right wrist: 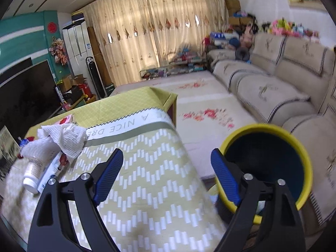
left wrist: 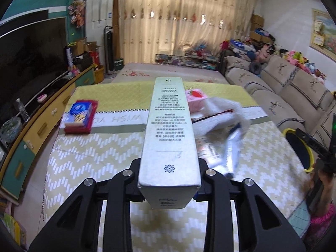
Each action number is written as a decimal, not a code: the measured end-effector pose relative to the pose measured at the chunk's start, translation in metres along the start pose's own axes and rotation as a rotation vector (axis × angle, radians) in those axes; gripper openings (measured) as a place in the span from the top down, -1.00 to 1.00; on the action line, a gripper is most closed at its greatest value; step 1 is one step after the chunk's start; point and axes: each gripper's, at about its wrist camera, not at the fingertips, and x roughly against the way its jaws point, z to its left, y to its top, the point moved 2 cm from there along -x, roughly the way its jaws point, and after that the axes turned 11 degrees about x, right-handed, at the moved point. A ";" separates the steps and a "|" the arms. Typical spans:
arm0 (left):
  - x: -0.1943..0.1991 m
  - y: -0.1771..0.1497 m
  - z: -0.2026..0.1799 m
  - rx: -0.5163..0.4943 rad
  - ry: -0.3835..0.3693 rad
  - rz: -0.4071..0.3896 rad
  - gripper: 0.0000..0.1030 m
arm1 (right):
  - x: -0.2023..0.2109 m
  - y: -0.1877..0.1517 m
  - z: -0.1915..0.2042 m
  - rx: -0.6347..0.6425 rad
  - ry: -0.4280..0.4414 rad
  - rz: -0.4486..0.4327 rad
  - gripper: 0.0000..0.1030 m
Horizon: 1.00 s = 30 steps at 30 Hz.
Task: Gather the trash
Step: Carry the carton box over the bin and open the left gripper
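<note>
One long box [left wrist: 169, 130] points straight ahead, lengthwise.

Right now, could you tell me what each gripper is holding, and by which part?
The left gripper clamps the long box by its near end; the right gripper is open, holding nothing.

From the right wrist, bare table [right wrist: 147, 178] lies at 12 o'clock between the spread fingers [right wrist: 109, 174]. At 10 o'clock a crumpled paper towel [right wrist: 67, 138] and bottle [right wrist: 34, 172] crowd it. At 3 o'clock the bin [right wrist: 294, 145] gapes unobstructed.
</note>
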 end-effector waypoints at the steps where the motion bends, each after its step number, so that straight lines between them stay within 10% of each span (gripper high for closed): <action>1: 0.004 0.002 -0.008 -0.013 -0.016 -0.001 0.42 | 0.006 0.002 -0.002 0.005 -0.005 -0.011 -0.57; 18: -0.039 -0.008 -0.227 -0.274 -0.381 0.150 0.42 | 0.108 -0.018 -0.109 -0.090 -0.229 -0.104 -0.70; 30: -0.118 -0.057 -0.413 -0.493 -0.493 0.344 0.42 | 0.129 -0.051 -0.186 -0.214 -0.330 -0.092 -0.70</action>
